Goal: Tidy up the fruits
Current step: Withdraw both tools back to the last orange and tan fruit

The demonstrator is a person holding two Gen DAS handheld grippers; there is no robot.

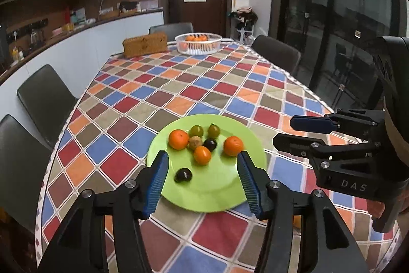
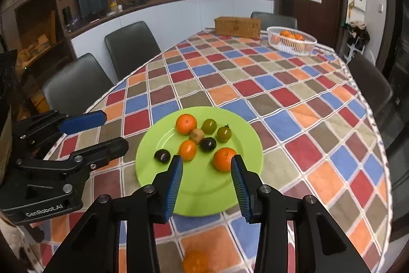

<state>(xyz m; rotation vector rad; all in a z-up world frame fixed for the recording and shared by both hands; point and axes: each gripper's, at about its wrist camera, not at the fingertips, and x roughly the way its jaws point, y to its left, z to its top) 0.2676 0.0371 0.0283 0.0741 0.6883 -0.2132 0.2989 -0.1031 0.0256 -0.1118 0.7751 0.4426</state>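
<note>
The round green plate [image 1: 212, 196] sits flat near the front of the checkered table [image 1: 204, 83], holding three orange, two green, two dark and one brown fruit, none with a long side, while the left gripper [image 1: 203, 179] and right gripper [image 2: 207, 182] hang above it, partly open and empty.

On the plate [image 2: 158, 186]: 3 oranges [image 2: 186, 123], 2 green fruits [image 2: 209, 126], 2 dark plums [image 2: 162, 155], perhaps 1 kiwi [image 2: 196, 135].

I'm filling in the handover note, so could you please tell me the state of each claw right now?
Left claw: open, holding nothing, above the round green plate.
Right claw: open, holding nothing.
</note>
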